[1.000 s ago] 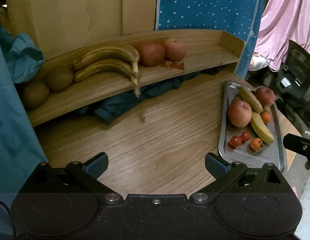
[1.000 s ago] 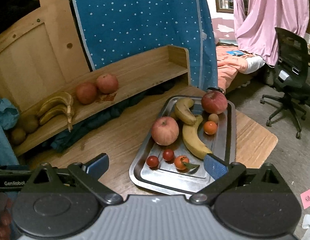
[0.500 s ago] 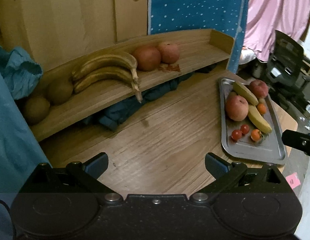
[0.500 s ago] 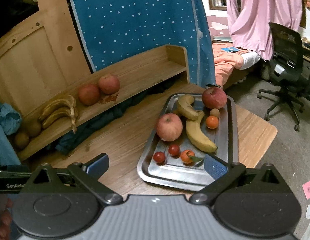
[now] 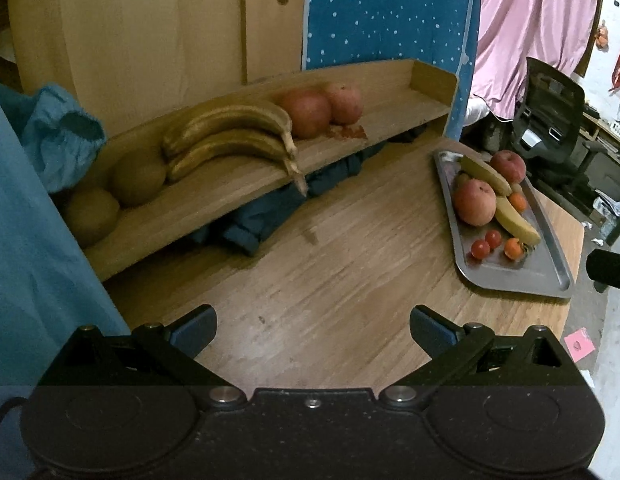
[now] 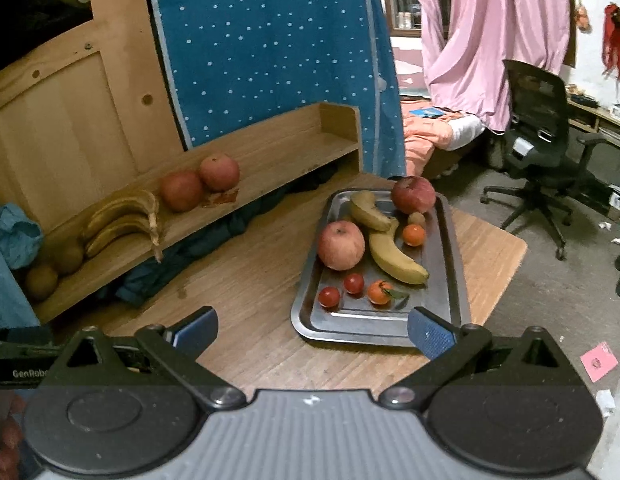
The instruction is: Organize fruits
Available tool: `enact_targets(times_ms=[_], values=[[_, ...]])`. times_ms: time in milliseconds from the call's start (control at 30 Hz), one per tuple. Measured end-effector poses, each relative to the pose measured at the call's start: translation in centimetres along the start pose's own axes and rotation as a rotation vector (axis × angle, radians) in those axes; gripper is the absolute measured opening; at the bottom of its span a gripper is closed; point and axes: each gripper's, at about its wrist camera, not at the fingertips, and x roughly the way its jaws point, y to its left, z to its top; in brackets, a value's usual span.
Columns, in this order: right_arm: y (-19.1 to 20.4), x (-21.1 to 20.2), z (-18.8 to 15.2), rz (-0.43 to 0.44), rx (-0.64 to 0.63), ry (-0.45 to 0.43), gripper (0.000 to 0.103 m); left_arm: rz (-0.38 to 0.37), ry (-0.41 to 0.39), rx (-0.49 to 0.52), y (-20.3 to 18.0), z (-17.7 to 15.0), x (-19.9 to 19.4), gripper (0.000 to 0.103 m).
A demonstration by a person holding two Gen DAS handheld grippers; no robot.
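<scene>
A metal tray (image 6: 450, 280) (image 5: 550, 264) on the wooden table holds two apples (image 6: 341, 245), two bananas (image 6: 394, 258), two cherry tomatoes (image 6: 329, 297), small oranges (image 6: 378, 292) and a kiwi (image 6: 417, 219). The wooden shelf (image 5: 237, 196) (image 6: 269, 160) behind carries two brown bananas (image 5: 229, 136), two red apples (image 5: 305, 114) and two brownish round fruits (image 5: 137, 178). My left gripper (image 5: 313, 326) hangs open over bare table, well short of the shelf. My right gripper (image 6: 312, 330) is open just before the tray's near edge, with nothing between its fingers.
Dark blue cloth (image 5: 269, 216) is stuffed under the shelf. A light blue bag (image 5: 57, 136) sits at the shelf's left end. An office chair (image 6: 542, 152) and a pink curtain (image 6: 490, 40) stand to the right, beyond the table's edge (image 6: 506, 264).
Both grippers have drawn back and up from the table, so shelf and tray look smaller and farther. Both stay open. No fruit has moved.
</scene>
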Motion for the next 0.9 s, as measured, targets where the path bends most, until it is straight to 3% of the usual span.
enact_targets(times_ms=[333,900], values=[[0.7,-0.5,-2.8,-0.007,0.044,0.006,0.103,-0.045,-0.009,0.027,-0.3,-1.5,-0.4,0.102],[0.3,0.3,-3.5,-0.004,0.043,0.046,0.103,-0.042,0.025,0.03,-0.7,-2.5,0.2,0.102]])
